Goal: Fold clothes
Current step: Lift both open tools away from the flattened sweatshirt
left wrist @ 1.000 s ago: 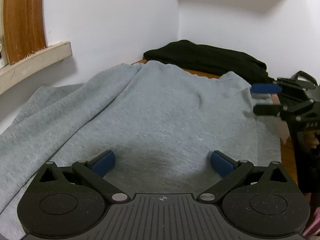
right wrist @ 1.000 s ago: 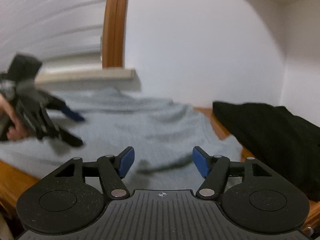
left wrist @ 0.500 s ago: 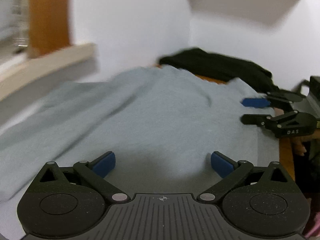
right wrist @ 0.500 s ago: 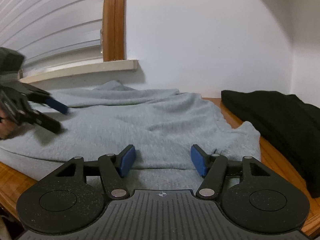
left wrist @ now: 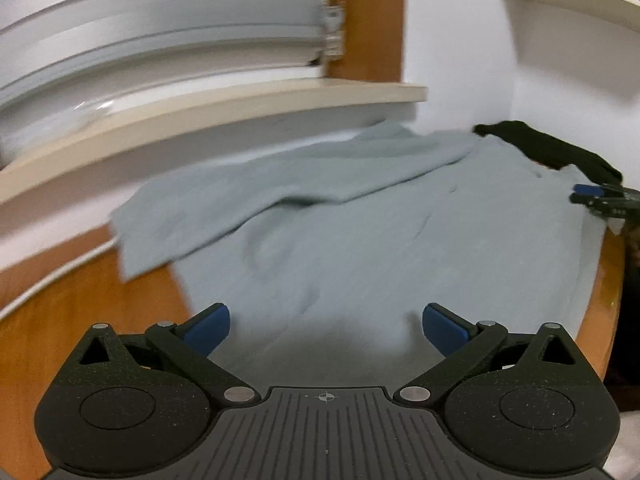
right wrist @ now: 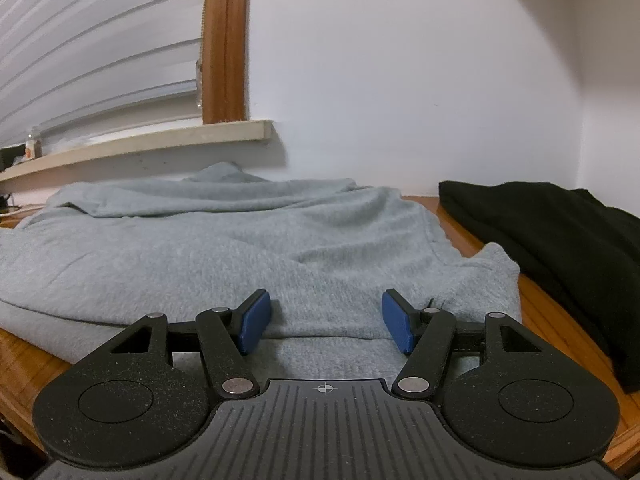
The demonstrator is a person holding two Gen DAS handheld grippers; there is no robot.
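A grey sweatshirt (left wrist: pixel 380 232) lies spread on the wooden table (left wrist: pixel 80 300), one sleeve (left wrist: pixel 240 200) folded across its far side toward the wall. My left gripper (left wrist: pixel 326 322) hovers open over the sweatshirt's left part, close to its side edge, with nothing between its blue pads. At the right edge of the left wrist view my right gripper (left wrist: pixel 582 195) shows by the sweatshirt's far side. In the right wrist view the right gripper (right wrist: pixel 326 316) is open low over the near hem of the sweatshirt (right wrist: pixel 224 240), the pads apart on either side of a stretch of cloth.
A black garment (right wrist: pixel 560 232) lies folded on the table to the right of the sweatshirt, also seen as the black garment (left wrist: pixel 548 150) at the back. A window sill (left wrist: pixel 200 116) and blinds run along the wall. A white cable (left wrist: pixel 52 284) crosses the bare wood at left.
My left gripper has swept left across the sweatshirt and turned, so the sleeve, bare wood and window now show. It has left the right wrist view. The right gripper has stayed put.
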